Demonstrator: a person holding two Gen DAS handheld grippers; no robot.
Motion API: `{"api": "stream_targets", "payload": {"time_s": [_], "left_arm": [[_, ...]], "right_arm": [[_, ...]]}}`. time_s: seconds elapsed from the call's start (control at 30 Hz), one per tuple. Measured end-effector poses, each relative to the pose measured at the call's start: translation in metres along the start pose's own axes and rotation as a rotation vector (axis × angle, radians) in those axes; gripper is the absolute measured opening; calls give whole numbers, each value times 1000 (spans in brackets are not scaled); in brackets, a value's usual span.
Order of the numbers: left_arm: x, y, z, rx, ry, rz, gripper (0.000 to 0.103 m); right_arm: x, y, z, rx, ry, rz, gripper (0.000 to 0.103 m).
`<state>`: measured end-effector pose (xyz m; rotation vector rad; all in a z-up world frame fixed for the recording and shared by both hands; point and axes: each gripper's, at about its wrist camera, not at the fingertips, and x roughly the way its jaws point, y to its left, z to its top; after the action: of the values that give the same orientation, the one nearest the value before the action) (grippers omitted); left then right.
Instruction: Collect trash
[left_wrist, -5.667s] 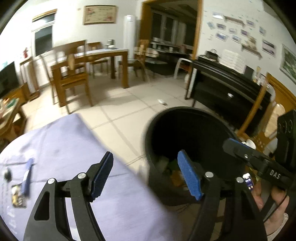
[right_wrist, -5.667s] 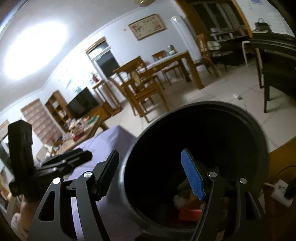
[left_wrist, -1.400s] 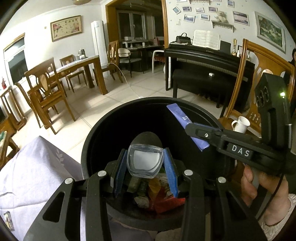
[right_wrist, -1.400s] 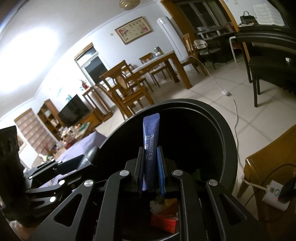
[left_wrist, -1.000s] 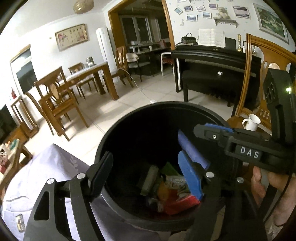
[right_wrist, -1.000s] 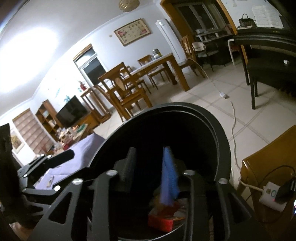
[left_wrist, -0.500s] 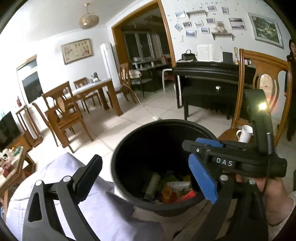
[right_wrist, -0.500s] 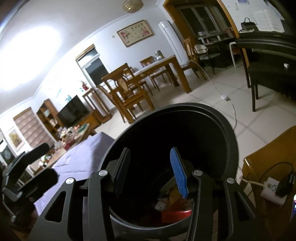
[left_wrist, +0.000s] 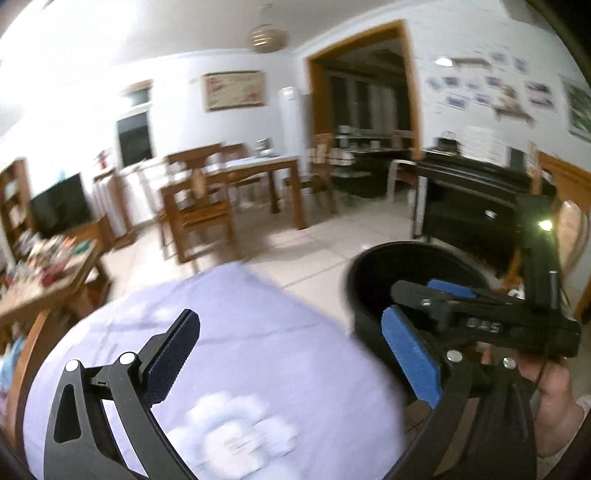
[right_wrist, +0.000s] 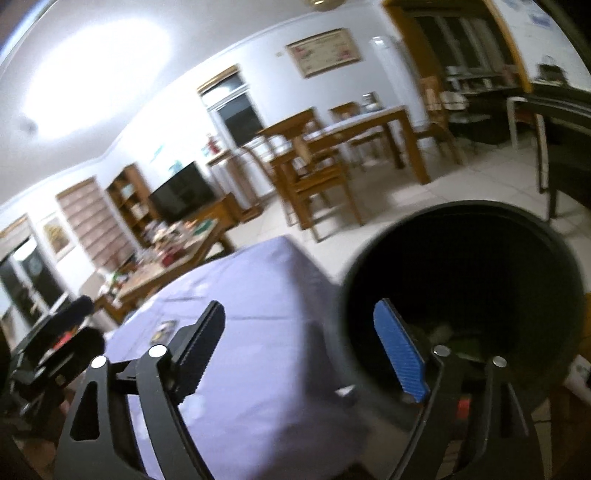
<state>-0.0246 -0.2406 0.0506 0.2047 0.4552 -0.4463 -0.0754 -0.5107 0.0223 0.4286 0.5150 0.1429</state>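
Note:
A black round trash bin (right_wrist: 461, 273) stands on the floor beside a table with a lavender cloth (right_wrist: 255, 354); it also shows in the left wrist view (left_wrist: 391, 266). Some trash lies dimly at its bottom (right_wrist: 450, 334). My left gripper (left_wrist: 291, 354) is open and empty over the cloth's corner. My right gripper (right_wrist: 303, 343) is open and empty, between the cloth and the bin's rim; it also shows in the left wrist view (left_wrist: 436, 295) over the bin. A small wrapper (right_wrist: 164, 328) lies on the cloth farther left.
A cluttered wooden coffee table (right_wrist: 173, 254) and a TV (right_wrist: 183, 197) stand to the left. A dining table with chairs (left_wrist: 236, 184) is behind. A black piano (left_wrist: 472, 199) and a wooden chair (left_wrist: 569, 236) are at the right.
Both grippers let their trash fall into the bin, opened wide, then swung left, away from the bin and toward the lavender cloth.

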Motion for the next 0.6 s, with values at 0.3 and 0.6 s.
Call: {"api": "stream_targets", "payload": {"time_s": [0.3, 0.6], "left_arm": [[-28, 121, -44, -207, 45, 262, 98], [-50, 183, -77, -296, 30, 501, 98]], "right_arm": [[44, 143, -12, -188, 39, 188, 98], [66, 225, -30, -337, -92, 266, 98]]}}
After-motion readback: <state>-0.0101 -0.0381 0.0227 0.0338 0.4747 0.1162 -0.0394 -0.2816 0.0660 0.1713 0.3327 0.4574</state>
